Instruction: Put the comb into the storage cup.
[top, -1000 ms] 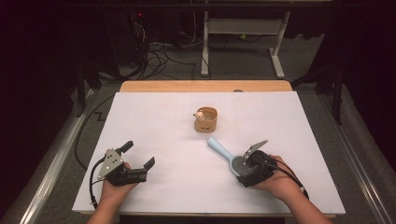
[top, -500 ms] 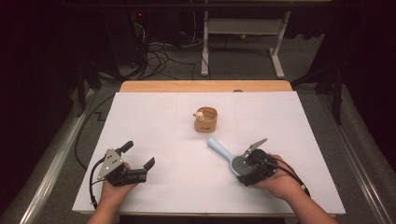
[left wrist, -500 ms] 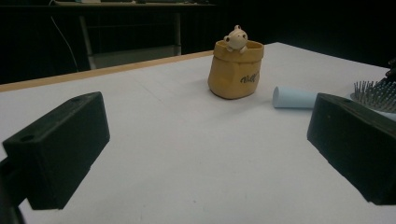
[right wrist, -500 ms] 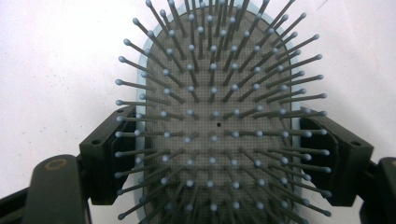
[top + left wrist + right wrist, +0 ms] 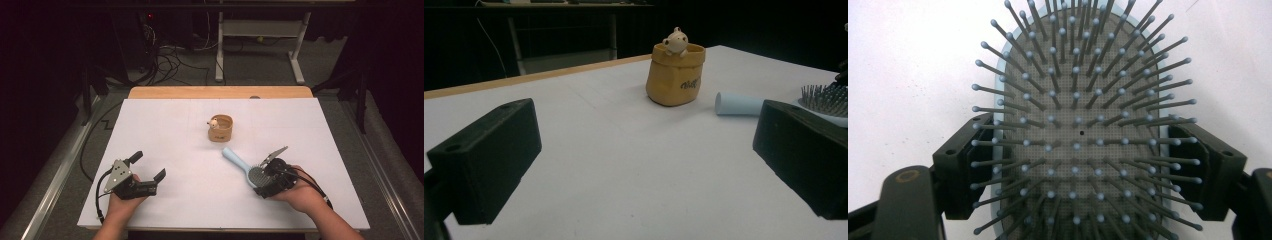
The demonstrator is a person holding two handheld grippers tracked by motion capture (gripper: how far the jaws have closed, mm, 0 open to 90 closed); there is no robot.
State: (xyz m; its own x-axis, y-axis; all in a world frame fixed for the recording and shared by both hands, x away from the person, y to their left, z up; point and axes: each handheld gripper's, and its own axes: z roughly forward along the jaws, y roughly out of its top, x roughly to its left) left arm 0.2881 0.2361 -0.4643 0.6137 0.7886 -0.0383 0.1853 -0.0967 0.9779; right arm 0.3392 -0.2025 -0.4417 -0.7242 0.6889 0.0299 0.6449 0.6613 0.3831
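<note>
A light blue hairbrush (image 5: 236, 160) lies on the white sheet right of centre, bristles up, its handle pointing toward the far left. My right gripper (image 5: 258, 181) is shut on the brush head; in the right gripper view the two black pads (image 5: 964, 170) press against both sides of the hairbrush (image 5: 1083, 100). My left gripper (image 5: 148, 166) rests open at the near left with nothing between its jaws. From the left gripper view, the left gripper (image 5: 644, 165) faces a tan pouch (image 5: 675, 75) and the brush handle (image 5: 739, 104).
The tan pouch (image 5: 221, 129) stands mid-table with a small bear figure (image 5: 213, 123) on its rim. A white sheet (image 5: 165, 130) covers the table, and a wooden strip (image 5: 220, 92) shows at the far edge. Cables (image 5: 170, 62) and a desk frame (image 5: 260, 30) lie beyond.
</note>
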